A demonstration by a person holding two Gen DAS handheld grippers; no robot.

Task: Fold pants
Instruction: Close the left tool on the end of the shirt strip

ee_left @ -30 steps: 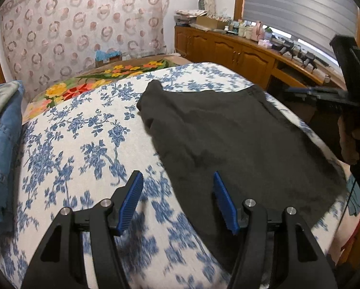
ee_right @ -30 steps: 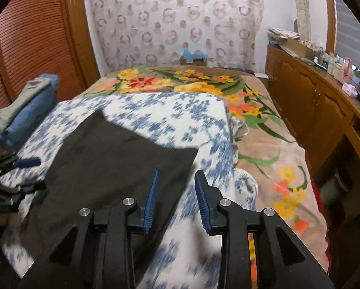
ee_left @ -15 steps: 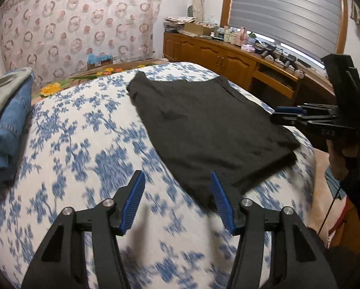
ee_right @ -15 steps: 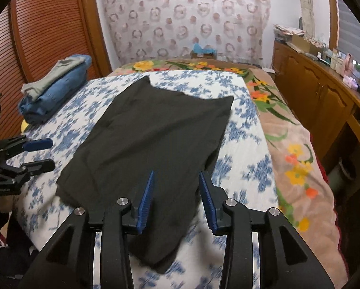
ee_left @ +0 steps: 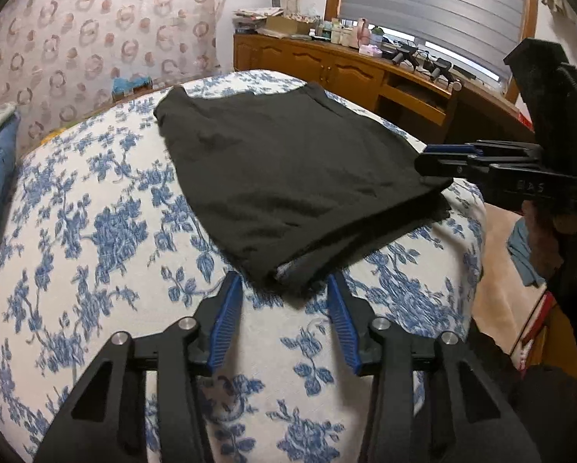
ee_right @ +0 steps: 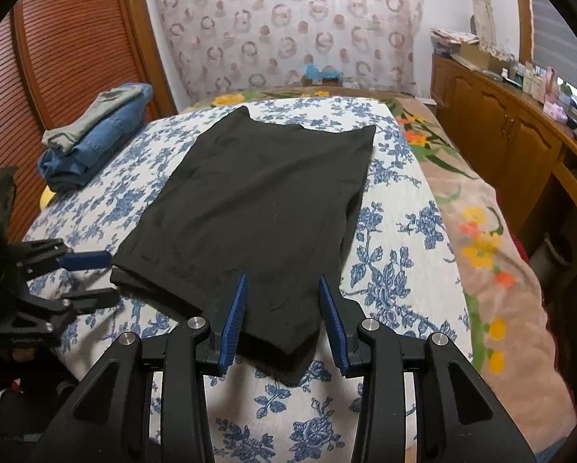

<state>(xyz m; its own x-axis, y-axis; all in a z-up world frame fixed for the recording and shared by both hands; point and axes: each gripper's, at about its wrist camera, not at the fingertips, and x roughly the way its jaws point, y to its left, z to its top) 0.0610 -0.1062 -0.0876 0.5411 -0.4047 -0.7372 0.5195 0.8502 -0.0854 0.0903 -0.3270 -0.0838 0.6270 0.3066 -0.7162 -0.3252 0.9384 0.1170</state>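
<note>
Lying flat on the blue-flowered bedspread [ee_right: 400, 239], the folded black pants [ee_right: 261, 200] are flanked at their near corners by both grippers. The left gripper [ee_left: 284, 301] has just been closing, its jaws still apart just short of the hem. The right gripper [ee_right: 282, 301] is held partly open above a corner, with nothing gripped.

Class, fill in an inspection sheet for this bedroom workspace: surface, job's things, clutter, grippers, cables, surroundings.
Surface: bed with blue floral cover.
Job's things: black pants, folded, lying flat.
Clutter: stack of folded clothes at the bed's left edge.
Grippers: left gripper open, jaws just closing, at the pants' near corner; right gripper open, astride the other near corner.
Cables: nothing seen on the bed.
Surroundings: wooden cabinets, patterned curtain.
</note>
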